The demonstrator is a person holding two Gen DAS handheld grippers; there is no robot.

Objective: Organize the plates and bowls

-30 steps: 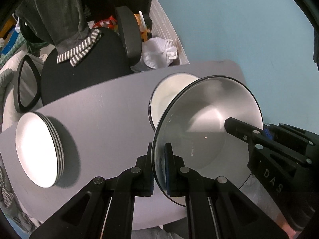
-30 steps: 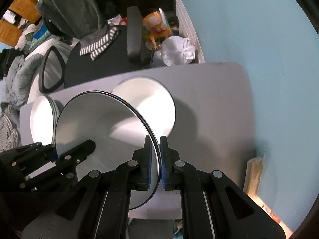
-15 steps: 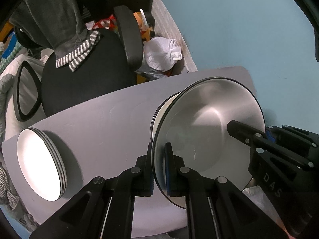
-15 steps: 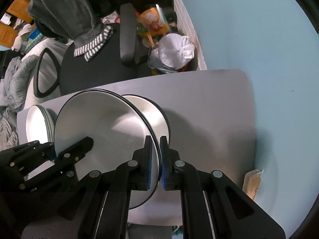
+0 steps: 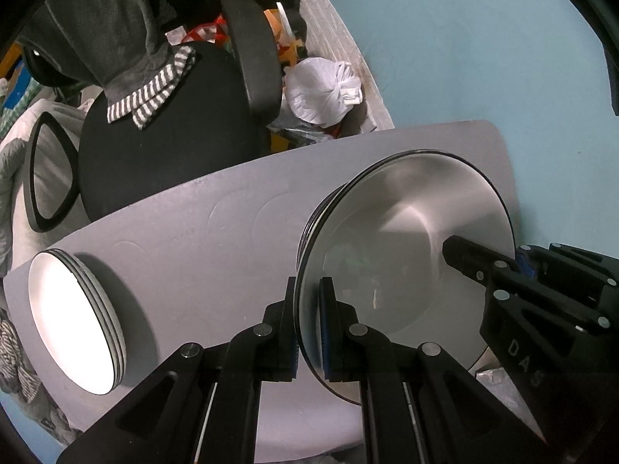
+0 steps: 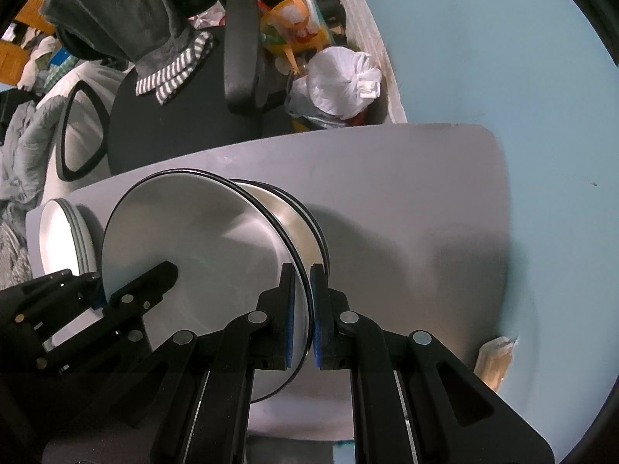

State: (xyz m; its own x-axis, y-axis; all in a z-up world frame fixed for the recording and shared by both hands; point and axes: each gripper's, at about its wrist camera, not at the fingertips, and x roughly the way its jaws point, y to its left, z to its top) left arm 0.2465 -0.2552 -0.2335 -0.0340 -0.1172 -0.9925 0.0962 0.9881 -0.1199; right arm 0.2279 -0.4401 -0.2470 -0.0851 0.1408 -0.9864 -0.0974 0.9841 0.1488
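A white bowl with a dark rim [image 5: 406, 255] [image 6: 193, 239] is held by both grippers. My left gripper [image 5: 307, 324] is shut on its near-left rim. My right gripper [image 6: 303, 317] is shut on its opposite rim and shows in the left wrist view [image 5: 503, 282]. The held bowl sits in or just above another bowl [image 6: 298, 208] on the grey table [image 5: 201, 239]; whether they touch I cannot tell. A stack of white plates [image 5: 73, 321] [image 6: 62, 239] lies at the table's left end.
A black office chair [image 5: 166, 127] with a grey garment stands behind the table. A white plastic bag [image 5: 325, 92] and clutter lie by the light blue wall [image 5: 464, 38]. The table's right part [image 6: 425, 212] is bare.
Both grippers have carried the bowl forward and down over the second bowl, which it now mostly covers. The grips have not changed.
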